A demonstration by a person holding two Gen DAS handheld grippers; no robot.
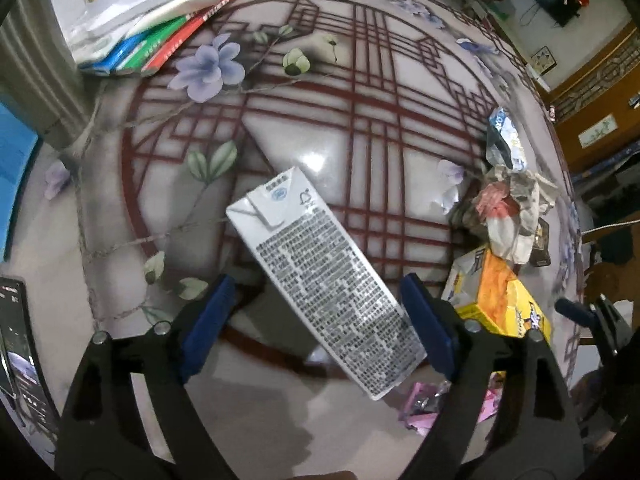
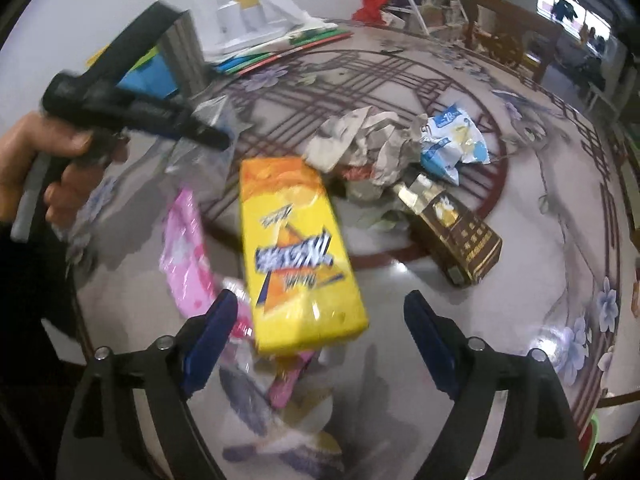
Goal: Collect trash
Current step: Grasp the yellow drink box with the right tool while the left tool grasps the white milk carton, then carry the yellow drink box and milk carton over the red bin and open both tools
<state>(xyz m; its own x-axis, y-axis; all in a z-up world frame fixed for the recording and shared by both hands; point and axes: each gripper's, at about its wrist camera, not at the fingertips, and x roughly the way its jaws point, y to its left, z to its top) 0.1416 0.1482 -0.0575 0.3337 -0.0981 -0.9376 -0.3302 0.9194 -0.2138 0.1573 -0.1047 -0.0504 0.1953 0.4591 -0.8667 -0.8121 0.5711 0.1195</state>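
A white drink carton (image 1: 324, 280) with grey print lies on the patterned table between the open fingers of my left gripper (image 1: 320, 312). A yellow-orange box (image 2: 296, 256) lies between the open fingers of my right gripper (image 2: 320, 316); it also shows in the left wrist view (image 1: 500, 300). Neither gripper holds anything. A pink wrapper (image 2: 188, 256) lies left of the yellow box. Crumpled paper (image 2: 368, 140), a blue-white wrapper (image 2: 452, 144) and a brown carton (image 2: 456, 232) lie beyond. The left gripper shows in the right wrist view (image 2: 132, 108).
A stack of books and papers (image 1: 152, 28) sits at the table's far left. A phone (image 1: 20, 360) lies at the near left edge. A blue object (image 1: 12, 184) stands at the left. Chairs and furniture stand beyond the table's far edge.
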